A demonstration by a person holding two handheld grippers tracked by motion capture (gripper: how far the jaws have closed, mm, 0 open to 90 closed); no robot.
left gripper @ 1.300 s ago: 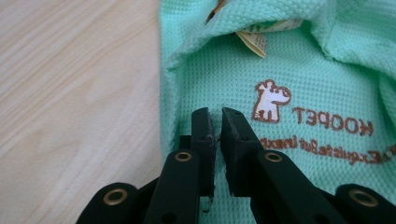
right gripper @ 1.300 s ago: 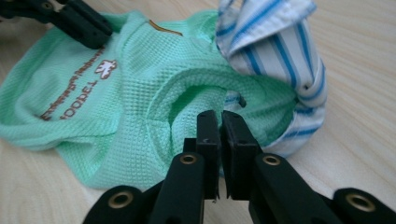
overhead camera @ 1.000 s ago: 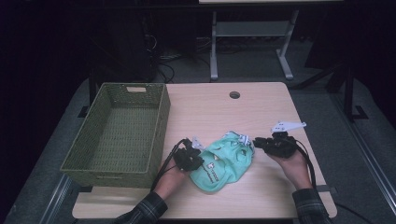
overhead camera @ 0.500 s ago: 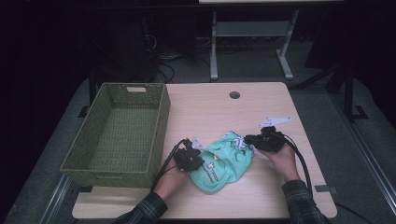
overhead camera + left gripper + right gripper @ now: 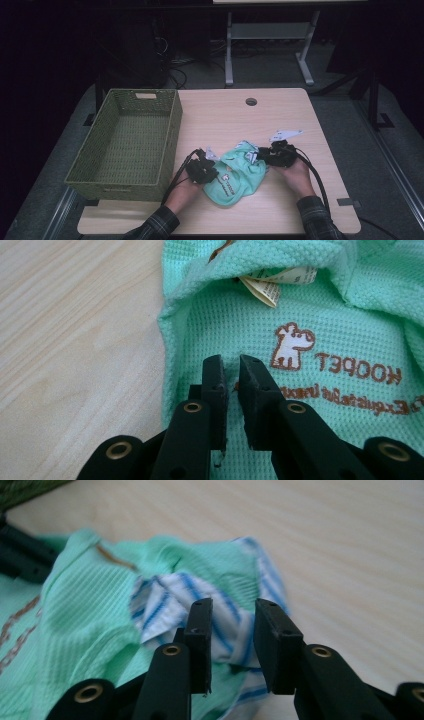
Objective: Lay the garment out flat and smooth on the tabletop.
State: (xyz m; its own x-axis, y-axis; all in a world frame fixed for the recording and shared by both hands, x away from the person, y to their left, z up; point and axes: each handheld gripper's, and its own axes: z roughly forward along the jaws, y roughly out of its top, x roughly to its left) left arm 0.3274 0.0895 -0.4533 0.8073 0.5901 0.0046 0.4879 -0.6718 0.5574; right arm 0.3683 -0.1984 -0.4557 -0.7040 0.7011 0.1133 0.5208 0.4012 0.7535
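**Around the work: basket, table and floor clutter**

A green woven basket (image 5: 125,145) sits on the table just beside the left claw, on its outer side, long side running away from the person. A cut-out handle shows in its far end wall. The wooden table (image 5: 230,120) stretches beyond both claws, its grain pale and bare there. A small round hole (image 5: 251,101) lies in the tabletop well ahead of the right claw, near the far edge. Past that edge, far beyond the claws, a white metal stand (image 5: 270,37) rests on the dark floor, with loose cables (image 5: 172,62) trailing beside it, further toward the left claw's side.
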